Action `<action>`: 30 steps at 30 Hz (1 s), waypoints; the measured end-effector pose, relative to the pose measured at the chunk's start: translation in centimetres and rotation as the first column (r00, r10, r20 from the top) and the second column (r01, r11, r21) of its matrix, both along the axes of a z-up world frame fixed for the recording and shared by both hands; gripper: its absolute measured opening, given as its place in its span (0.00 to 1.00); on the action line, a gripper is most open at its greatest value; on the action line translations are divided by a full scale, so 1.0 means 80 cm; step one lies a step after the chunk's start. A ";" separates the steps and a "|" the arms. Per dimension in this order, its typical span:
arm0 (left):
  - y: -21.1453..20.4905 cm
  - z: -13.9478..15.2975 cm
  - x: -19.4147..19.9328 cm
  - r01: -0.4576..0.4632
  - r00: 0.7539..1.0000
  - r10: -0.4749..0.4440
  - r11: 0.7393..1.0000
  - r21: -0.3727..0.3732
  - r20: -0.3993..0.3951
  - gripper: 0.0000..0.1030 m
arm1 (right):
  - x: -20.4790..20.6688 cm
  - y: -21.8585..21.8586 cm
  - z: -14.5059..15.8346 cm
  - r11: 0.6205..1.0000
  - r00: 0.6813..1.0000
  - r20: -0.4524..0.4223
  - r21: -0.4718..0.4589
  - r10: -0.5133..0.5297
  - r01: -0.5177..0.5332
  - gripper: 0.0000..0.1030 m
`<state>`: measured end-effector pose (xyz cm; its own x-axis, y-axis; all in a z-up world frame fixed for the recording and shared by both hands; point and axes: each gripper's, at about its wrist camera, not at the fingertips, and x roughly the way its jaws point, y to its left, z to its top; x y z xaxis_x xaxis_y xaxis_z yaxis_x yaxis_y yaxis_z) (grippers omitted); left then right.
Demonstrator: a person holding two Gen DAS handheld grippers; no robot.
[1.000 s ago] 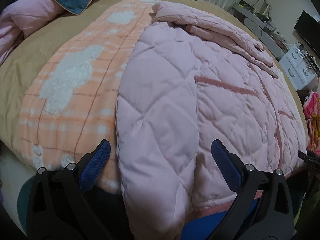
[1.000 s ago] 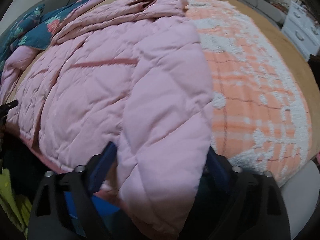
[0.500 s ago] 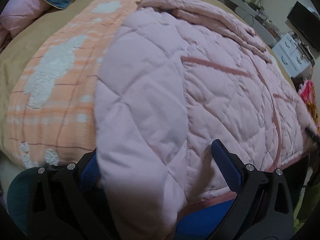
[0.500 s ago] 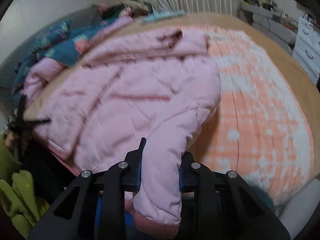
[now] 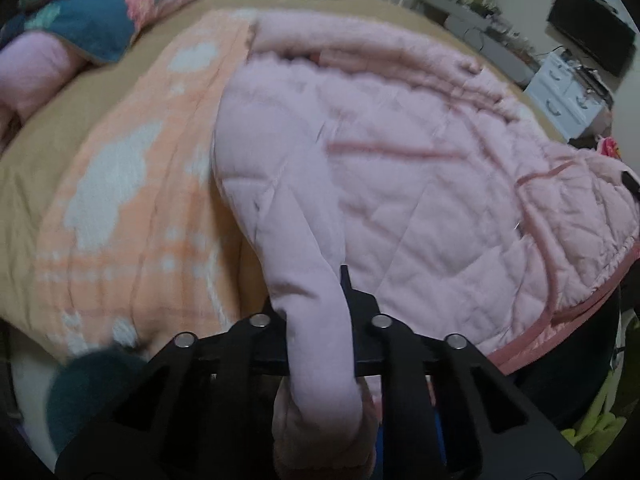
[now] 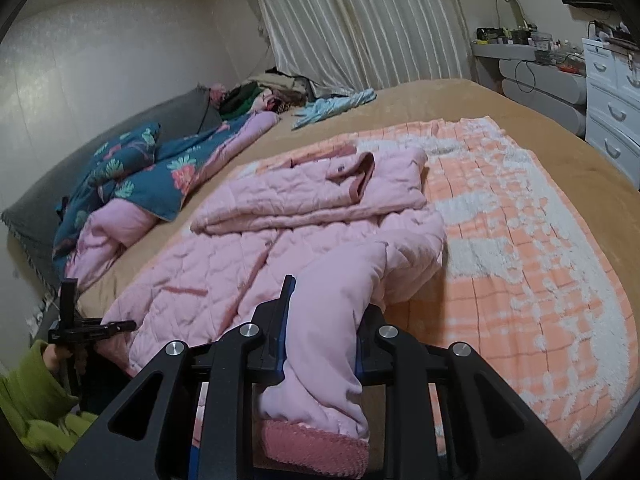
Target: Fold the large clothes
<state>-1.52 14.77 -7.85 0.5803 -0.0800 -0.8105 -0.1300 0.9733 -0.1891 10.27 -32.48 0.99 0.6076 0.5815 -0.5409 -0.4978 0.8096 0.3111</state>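
A pink quilted jacket (image 5: 420, 184) (image 6: 248, 264) lies spread on an orange-and-white blanket (image 5: 120, 200) (image 6: 520, 260) on the bed. In the left wrist view my left gripper (image 5: 316, 300) is shut on one pink sleeve (image 5: 296, 240), which bunches between its jaws and hangs down over them. In the right wrist view my right gripper (image 6: 328, 304) is shut on the other sleeve (image 6: 336, 272), lifted off the blanket, and its darker knit cuff (image 6: 316, 444) dangles below the jaws. The collar end of the jacket lies folded at the far side.
A tan bed cover (image 6: 440, 96) lies under the blanket. A teal floral quilt (image 6: 132, 172) and a clothes pile lie at the head end. White drawers (image 6: 612, 112) and a cluttered desk stand beyond the bed. A hand in a green sleeve (image 6: 36, 384) shows at the lower left.
Both grippers went from wide open around the sleeves to shut on them. The right one rose and tilted up, lifting its sleeve; the left one lifted slightly.
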 end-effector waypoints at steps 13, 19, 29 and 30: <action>0.007 0.093 0.054 0.012 0.977 -0.004 0.999 -0.036 0.213 0.07 | 0.039 -0.002 0.033 0.994 0.999 0.010 0.100 -0.042 0.041 0.21; 0.015 0.120 0.077 -0.004 0.961 0.023 0.998 -0.070 0.277 0.07 | 0.054 -0.001 0.056 0.988 0.997 0.031 0.139 -0.066 0.061 0.21; 0.036 0.161 0.100 -0.046 0.933 0.075 0.995 -0.091 0.353 0.07 | 0.076 -0.008 0.072 0.977 0.993 0.022 0.180 -0.120 0.114 0.21; 0.036 0.164 0.103 -0.049 0.931 0.078 0.995 -0.090 0.356 0.07 | 0.078 -0.009 0.073 0.975 0.992 0.016 0.182 -0.129 0.124 0.21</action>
<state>6.75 17.62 5.28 0.8373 -0.0878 -0.5397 -0.1003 0.9456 -0.3095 16.53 -33.20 6.79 0.6957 0.5858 -0.4157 -0.4059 0.7981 0.4453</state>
